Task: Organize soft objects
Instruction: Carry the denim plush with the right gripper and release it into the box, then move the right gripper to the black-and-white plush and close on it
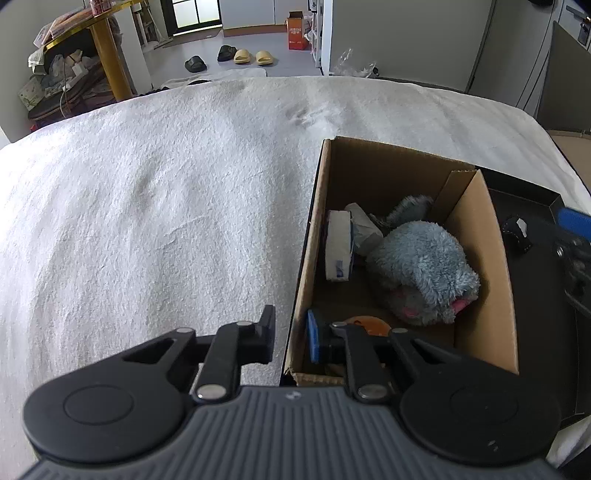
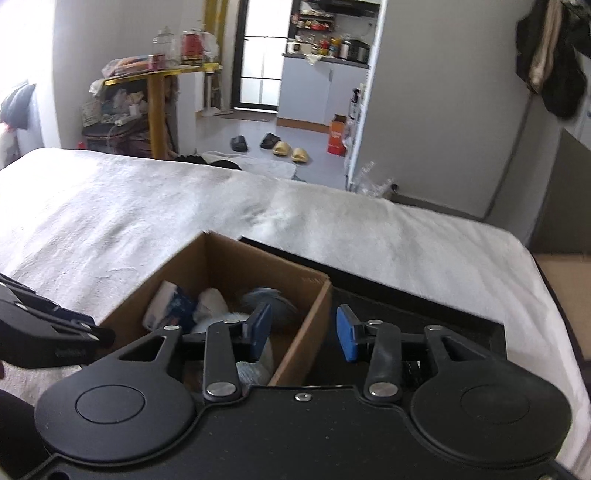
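Observation:
An open cardboard box [image 1: 476,236] sits on a white fluffy bed cover [image 1: 155,206]. Inside lie a grey-blue plush toy [image 1: 424,269], a white tissue pack [image 1: 338,247], a grey roll [image 1: 364,229] and an orange object [image 1: 369,325] near the front. My left gripper [image 1: 291,332] is open and empty, its fingers straddling the box's left wall. My right gripper [image 2: 303,332] is open and empty, straddling the box's right wall [image 2: 306,325]; the plush [image 2: 273,299] and tissue pack [image 2: 166,306] show below it. The right gripper also shows at the left wrist view's right edge [image 1: 576,236].
A black tray [image 1: 535,295] lies right of the box with a small black object [image 1: 517,234] in it. The bed's far edge meets a floor with slippers [image 1: 255,57], a cluttered gold shelf [image 1: 74,55] and an orange carton [image 1: 295,31]. The left gripper's body [image 2: 40,325] shows at left.

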A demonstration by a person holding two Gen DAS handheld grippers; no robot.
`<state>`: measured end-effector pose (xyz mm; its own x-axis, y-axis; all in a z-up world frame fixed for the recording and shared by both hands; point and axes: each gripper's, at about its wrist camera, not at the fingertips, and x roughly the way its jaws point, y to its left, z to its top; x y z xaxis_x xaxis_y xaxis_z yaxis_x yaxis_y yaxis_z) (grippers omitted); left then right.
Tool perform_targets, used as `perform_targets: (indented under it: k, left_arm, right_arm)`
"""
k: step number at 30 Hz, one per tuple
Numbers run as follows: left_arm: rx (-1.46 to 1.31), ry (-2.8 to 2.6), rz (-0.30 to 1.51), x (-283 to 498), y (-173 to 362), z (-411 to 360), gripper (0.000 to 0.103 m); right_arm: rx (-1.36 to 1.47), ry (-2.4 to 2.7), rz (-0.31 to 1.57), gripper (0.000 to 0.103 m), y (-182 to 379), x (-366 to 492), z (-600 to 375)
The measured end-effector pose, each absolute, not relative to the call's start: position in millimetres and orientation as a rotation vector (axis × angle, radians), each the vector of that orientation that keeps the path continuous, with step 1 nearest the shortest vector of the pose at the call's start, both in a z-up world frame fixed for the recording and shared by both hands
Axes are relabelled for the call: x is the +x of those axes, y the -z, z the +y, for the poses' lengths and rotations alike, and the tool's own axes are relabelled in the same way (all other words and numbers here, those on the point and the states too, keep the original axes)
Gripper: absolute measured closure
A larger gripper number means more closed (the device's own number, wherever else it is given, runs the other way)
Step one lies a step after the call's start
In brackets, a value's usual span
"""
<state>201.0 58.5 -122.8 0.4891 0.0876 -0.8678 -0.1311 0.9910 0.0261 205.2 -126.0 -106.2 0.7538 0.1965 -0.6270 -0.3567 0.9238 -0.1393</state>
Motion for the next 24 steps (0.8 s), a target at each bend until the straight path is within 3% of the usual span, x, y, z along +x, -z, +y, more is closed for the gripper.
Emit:
perform_targets:
  k: [12, 21, 24]
  left_arm:
    - [0.053, -0.177, 1.034, 195, 113, 45, 0.082]
    - [0.183, -0.275, 1.011, 198, 113, 30, 0.059]
    - [0.21, -0.295, 1.01, 201, 113, 26, 0.056]
  right_arm:
    - [-0.223, -0.232, 0.679, 0.058, 116, 199, -163]
    - [-0.172, -0.188, 0.693, 0.05, 127, 211, -195]
    - [-0.157, -0.183, 0.699, 0.048, 132, 217, -202]
